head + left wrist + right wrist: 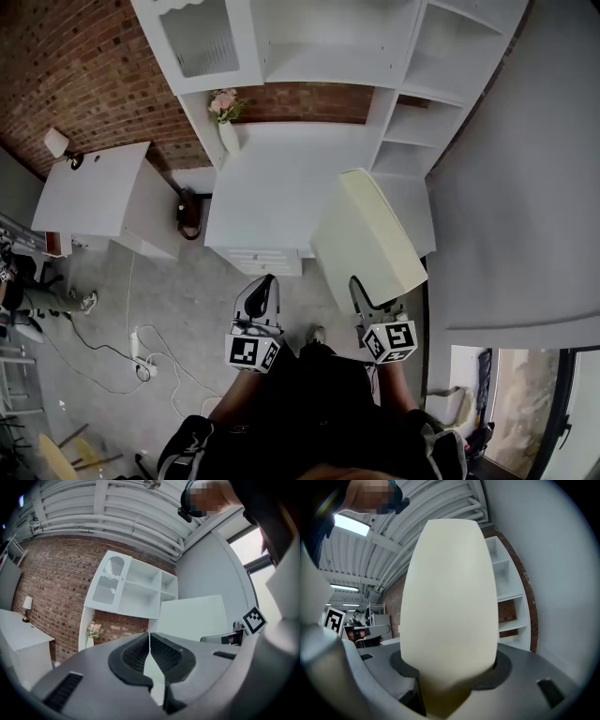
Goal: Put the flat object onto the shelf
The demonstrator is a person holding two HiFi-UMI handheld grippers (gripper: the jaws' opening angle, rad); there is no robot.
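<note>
A red brick wall [84, 75] backs a white shelf unit [412, 141] over grey floor [187, 309]. The right gripper [360, 289] clamps a cream flat rectangular board [370, 234], its long axis running straight ahead of the jaws toward the shelves. The left gripper [150, 641] is closed and empty.

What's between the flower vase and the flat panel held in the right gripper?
Only bare white desktop lies between the flower vase and the flat panel; the head view shows it.
</note>
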